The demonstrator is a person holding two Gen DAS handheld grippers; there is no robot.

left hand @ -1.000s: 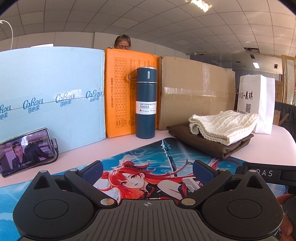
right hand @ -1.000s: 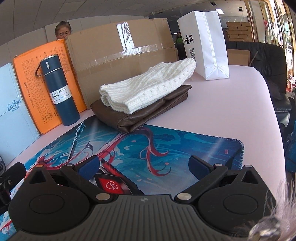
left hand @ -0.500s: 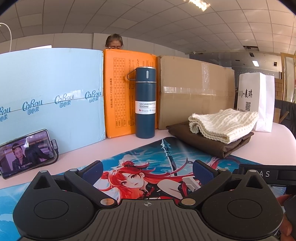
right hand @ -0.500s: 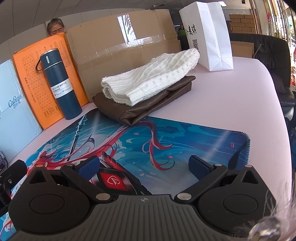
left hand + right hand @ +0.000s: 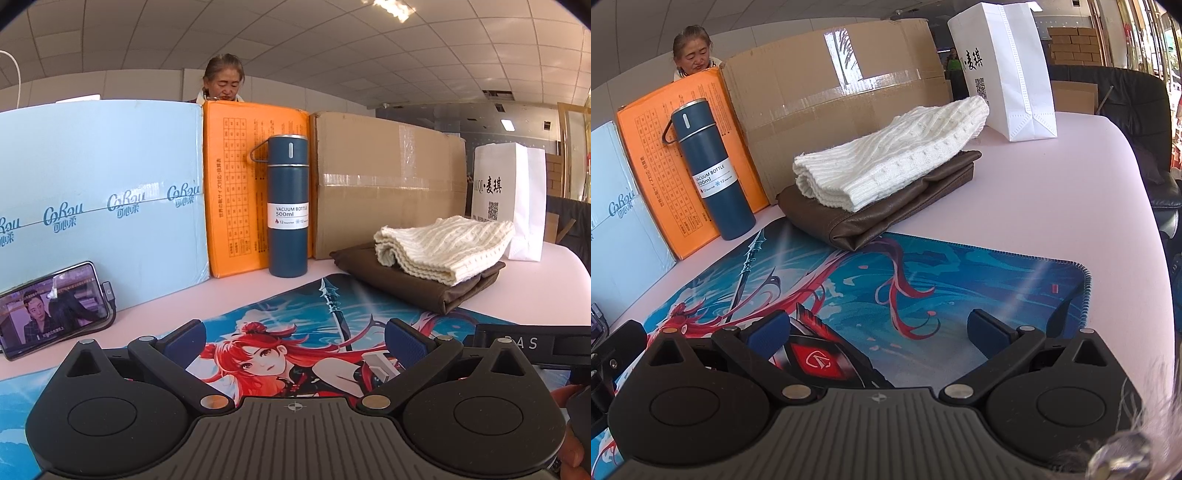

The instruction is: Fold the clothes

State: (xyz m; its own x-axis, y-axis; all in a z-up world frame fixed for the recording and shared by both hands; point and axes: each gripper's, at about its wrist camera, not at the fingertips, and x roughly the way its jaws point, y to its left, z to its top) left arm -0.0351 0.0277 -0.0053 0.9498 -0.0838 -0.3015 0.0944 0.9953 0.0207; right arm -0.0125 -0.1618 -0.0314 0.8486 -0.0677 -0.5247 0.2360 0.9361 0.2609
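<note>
Right wrist: white knit (image 5: 894, 162) folded atop brown garment (image 5: 886, 210), long axis toward paper bag (image 5: 1008, 70); both hand-held grippers spread, empty

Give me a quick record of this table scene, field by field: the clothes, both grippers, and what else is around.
clothes: folded cream knit sweater lying on folded brown garment, at the far edge of the printed blue anime desk mat
left gripper: open, empty, above the mat
right gripper: open, empty, above the mat
bottle: dark blue vacuum bottle upright, left of the clothes
backdrop: orange box, brown cardboard box, white paper bag
phone: smartphone, screen lit, far left
</note>
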